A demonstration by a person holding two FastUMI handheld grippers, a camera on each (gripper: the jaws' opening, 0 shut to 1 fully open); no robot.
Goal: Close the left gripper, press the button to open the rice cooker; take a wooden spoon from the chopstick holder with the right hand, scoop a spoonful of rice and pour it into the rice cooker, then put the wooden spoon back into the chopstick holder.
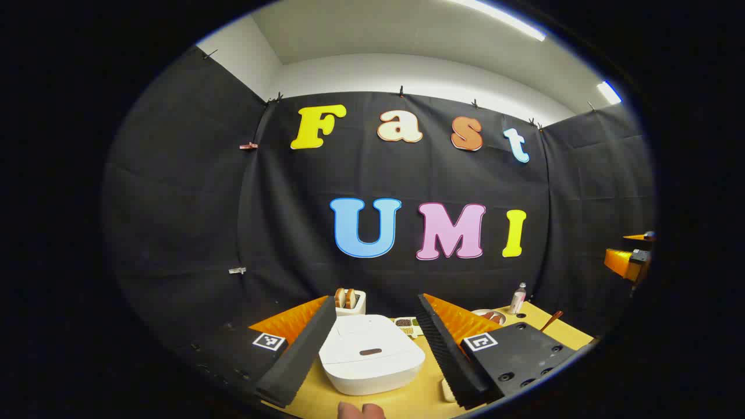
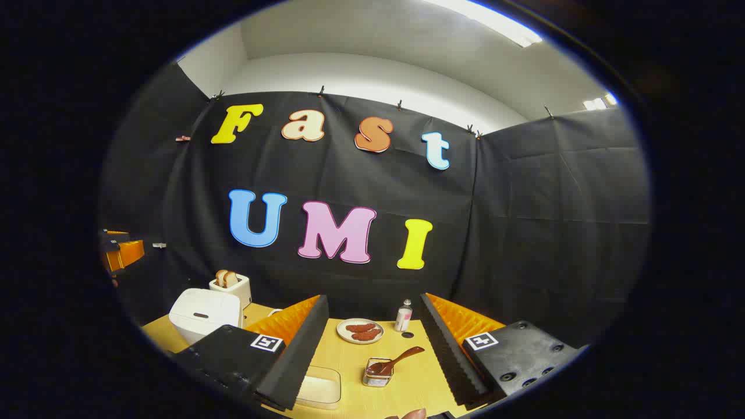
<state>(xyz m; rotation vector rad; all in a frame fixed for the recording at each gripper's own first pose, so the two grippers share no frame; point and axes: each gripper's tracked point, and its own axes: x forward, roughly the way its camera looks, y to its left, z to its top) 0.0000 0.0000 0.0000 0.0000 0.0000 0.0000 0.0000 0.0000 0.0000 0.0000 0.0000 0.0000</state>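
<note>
Both tools, left [image 1: 372, 343] and right [image 2: 372, 349], were wide open, holding nothing. We saw the rice cooker [image 1: 371, 361] shut at 6 o'clock, wooden spoon [image 2: 394, 362] in its chopstick holder [image 2: 378, 373]; every step remained.

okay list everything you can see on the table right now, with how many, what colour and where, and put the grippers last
rice cooker: one, white, lid shut, table's left part
toaster: one, white, two bread slices in it, behind the cooker
plate: one, white, brown food on it, mid table
bottle: one, pale, right of the plate
chopstick holder: one, metal mesh, near edge
wooden spoon: one, brown, leaning in the holder
clear tray: one, near edge
left hand-held gripper: open, over the cooker
right hand-held gripper: open, over the holder
</note>
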